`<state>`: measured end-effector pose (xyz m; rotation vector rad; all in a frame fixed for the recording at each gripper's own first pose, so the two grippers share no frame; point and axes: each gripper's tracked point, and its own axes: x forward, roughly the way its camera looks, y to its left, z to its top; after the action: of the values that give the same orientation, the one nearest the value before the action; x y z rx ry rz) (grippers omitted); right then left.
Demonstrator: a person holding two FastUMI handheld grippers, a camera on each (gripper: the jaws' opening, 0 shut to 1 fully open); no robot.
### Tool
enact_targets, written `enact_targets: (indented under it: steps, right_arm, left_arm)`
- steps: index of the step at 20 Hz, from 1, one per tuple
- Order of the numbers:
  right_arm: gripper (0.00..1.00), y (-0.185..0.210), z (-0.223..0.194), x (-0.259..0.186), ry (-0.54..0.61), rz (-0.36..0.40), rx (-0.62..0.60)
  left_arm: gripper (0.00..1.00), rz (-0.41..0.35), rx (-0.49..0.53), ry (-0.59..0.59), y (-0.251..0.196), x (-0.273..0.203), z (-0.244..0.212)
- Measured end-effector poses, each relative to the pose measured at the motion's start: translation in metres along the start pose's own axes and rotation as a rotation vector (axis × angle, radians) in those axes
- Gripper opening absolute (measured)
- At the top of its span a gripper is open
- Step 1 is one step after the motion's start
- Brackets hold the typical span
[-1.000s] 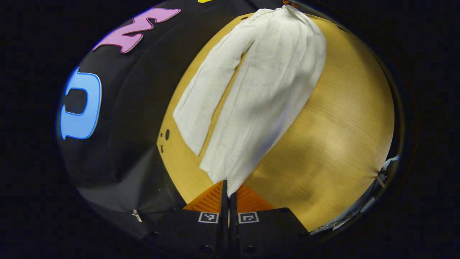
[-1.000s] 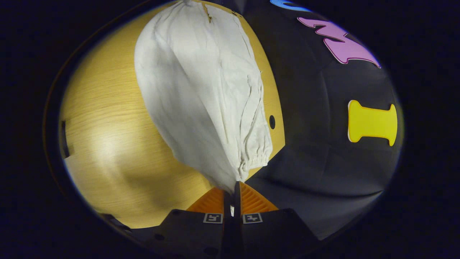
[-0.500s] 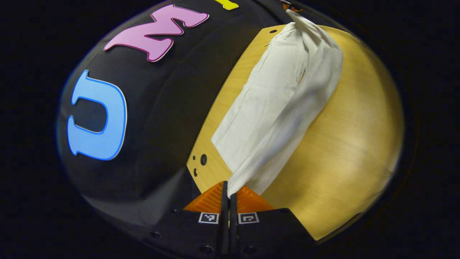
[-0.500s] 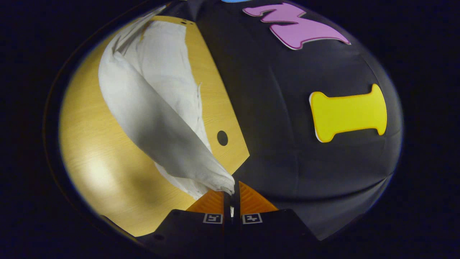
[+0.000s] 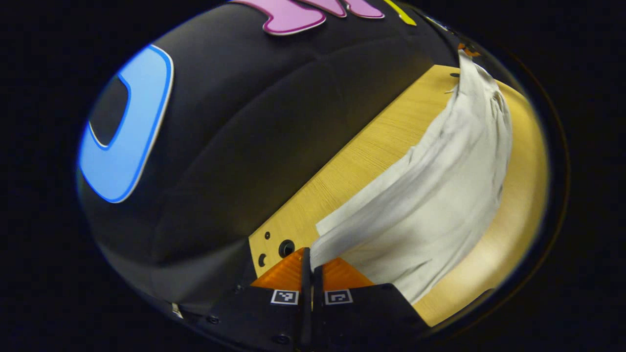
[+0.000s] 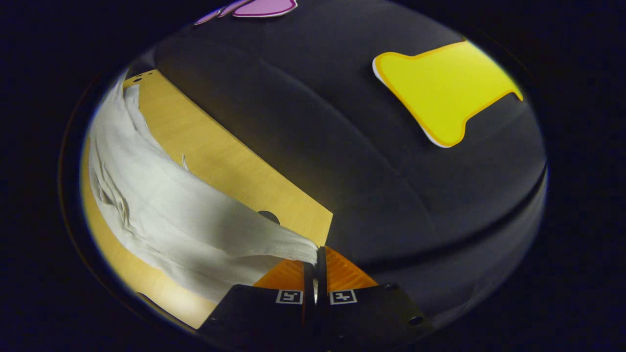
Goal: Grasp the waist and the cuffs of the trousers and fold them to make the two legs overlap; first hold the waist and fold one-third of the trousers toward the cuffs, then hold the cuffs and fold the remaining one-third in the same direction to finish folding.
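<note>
Pinching white trousers point(image 5: 440, 190) at one end, your left gripper point(image 5: 311, 256) has fingers closed on cloth edge; fabric sweeps up and right from tips, lifted over wooden table point(image 5: 357, 156). Your right gripper point(image 6: 316, 255) likewise clamps other end of trousers point(image 6: 161, 205), cloth trailing left from tips in hanging band above table point(image 6: 215, 161). Round hole point(image 5: 286, 248) in tabletop sits just left of left fingertips.
</note>
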<state>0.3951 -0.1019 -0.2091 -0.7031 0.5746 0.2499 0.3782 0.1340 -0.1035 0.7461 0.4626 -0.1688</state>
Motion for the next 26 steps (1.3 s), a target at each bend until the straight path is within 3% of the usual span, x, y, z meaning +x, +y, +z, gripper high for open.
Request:
enact_targets:
  steps: [4, 7, 9, 11, 14, 15, 16, 21, 26]
  right_arm:
    - [0.10, -0.012, -0.004, -0.003, 0.070, 0.025, 0.049]
    - [0.22, -0.011, -0.013, -0.001, 0.126, 0.058, 0.161]
    - [0.46, -0.007, -0.013, -0.004, 0.127, 0.078, 0.239]
    - [0.81, -0.001, -0.011, -0.012, 0.112, 0.107, 0.323]
    - [0.97, 0.012, -0.009, -0.035, 0.103, 0.181, 0.480]
    - [1.00, 0.017, -0.009, -0.045, 0.105, 0.206, 0.532]
    - [1.00, 0.016, -0.010, -0.054, 0.097, 0.209, 0.568]
    - [0.98, -0.024, -0.034, -0.088, 0.039, 0.049, 0.700]
    - [0.98, -0.042, -0.069, -0.073, 0.055, -0.065, 0.944]
  left_arm:
    - [0.05, -0.033, -0.066, 0.012, -0.026, 0.048, -0.007]
    - [0.07, 0.000, -0.139, 0.006, -0.030, 0.055, -0.009]
    - [0.12, 0.006, -0.186, -0.007, -0.035, 0.052, -0.008]
    - [0.40, 0.004, -0.238, -0.030, -0.040, 0.043, -0.002]
    - [0.81, 0.048, -0.326, -0.078, -0.033, 0.017, 0.007]
    - [0.84, 0.053, -0.371, -0.105, -0.034, 0.003, 0.012]
    - [0.99, 0.055, -0.416, -0.134, -0.034, -0.008, 0.017]
    - [0.96, 0.094, -0.550, -0.251, -0.026, -0.093, 0.045]
    - [0.96, 0.098, -0.601, -0.333, -0.034, -0.181, 0.064]
